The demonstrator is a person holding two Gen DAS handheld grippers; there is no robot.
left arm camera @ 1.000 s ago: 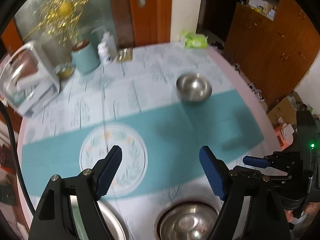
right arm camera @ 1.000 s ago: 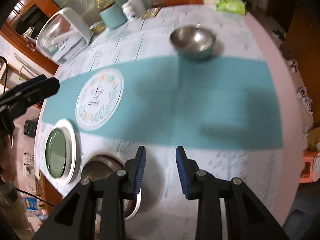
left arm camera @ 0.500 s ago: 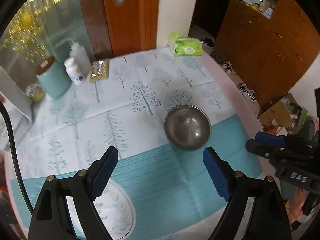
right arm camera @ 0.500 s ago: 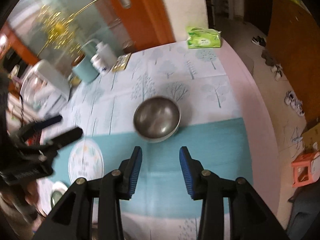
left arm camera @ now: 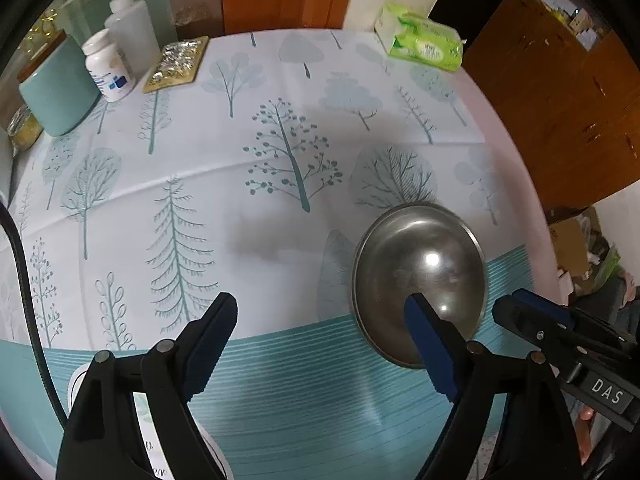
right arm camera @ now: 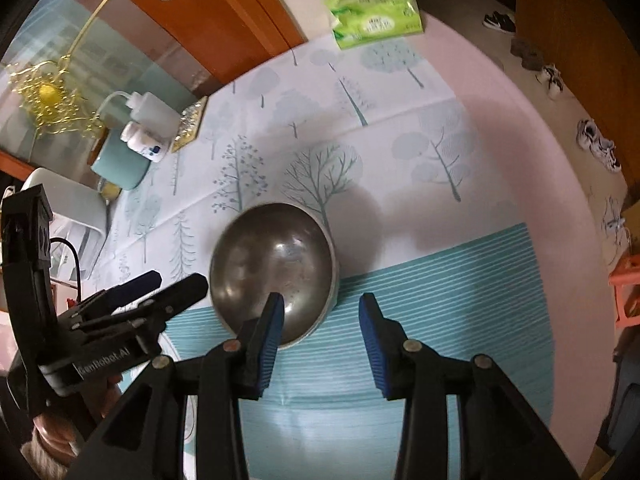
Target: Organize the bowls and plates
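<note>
Steel bowl [right arm camera: 274, 268] sits on tablecloth at the teal stripe's [right arm camera: 460, 280] edge; both grippers near it, nothing held.
Risk: right gripper [right arm camera: 320, 328], half-open, one pad over rim, could tip or skid the slick bowl; left gripper [left arm camera: 320, 344], wide, closing slightly, beside bowl, may collide. Readable: "DAS", "GenRobot.AI".

— What is on the table to be sorted?

— A round stainless-steel bowl [left arm camera: 418, 280], seen from the right wrist too [right arm camera: 274, 272].

— How does it stand?

— Upright on its base, mouth up, empty; the brushed inside is dull grey with a small bright glint of light.

— And where?

— It sits on the tree-printed white tablecloth [left arm camera: 280, 140], right at the edge of the teal striped runner [right arm camera: 460, 280], its near rim overlapping that band. It casts a soft shadow on the cloth.
</note>
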